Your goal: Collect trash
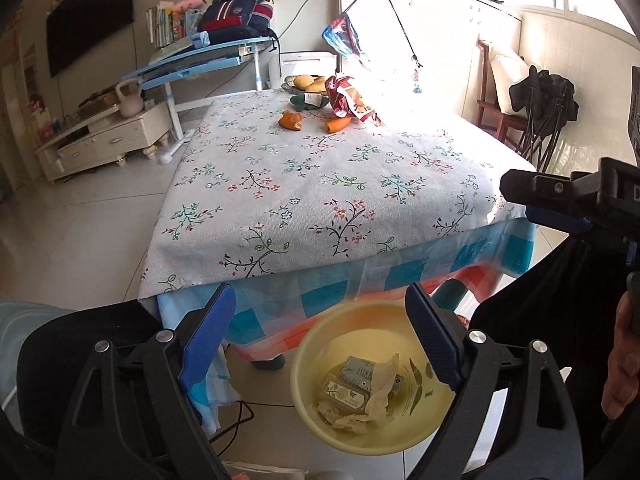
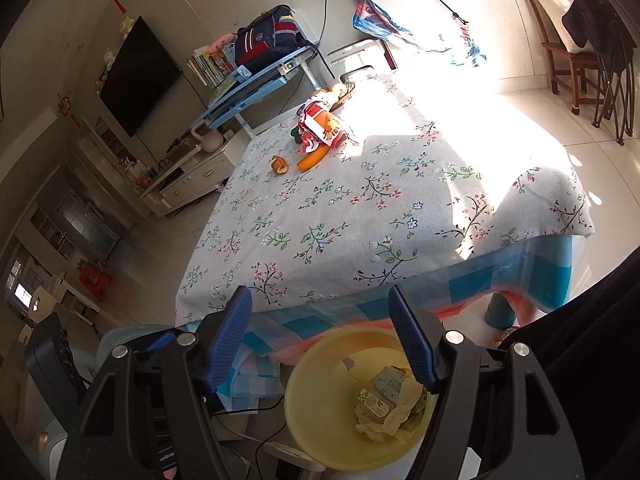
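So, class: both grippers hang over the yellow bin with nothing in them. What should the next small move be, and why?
Probably reach an open gripper, say the left gripper, across the table to the orange peel. The yellow bin already holds cartons and tissue, while peel and a snack bag lie at the far end.

Backpack on blue desk

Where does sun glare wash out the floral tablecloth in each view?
Left wrist view: the floral tablecloth blows out at its far right, beside the red snack bag. Right wrist view: a wider white patch across the far right half; near edge stays readable.
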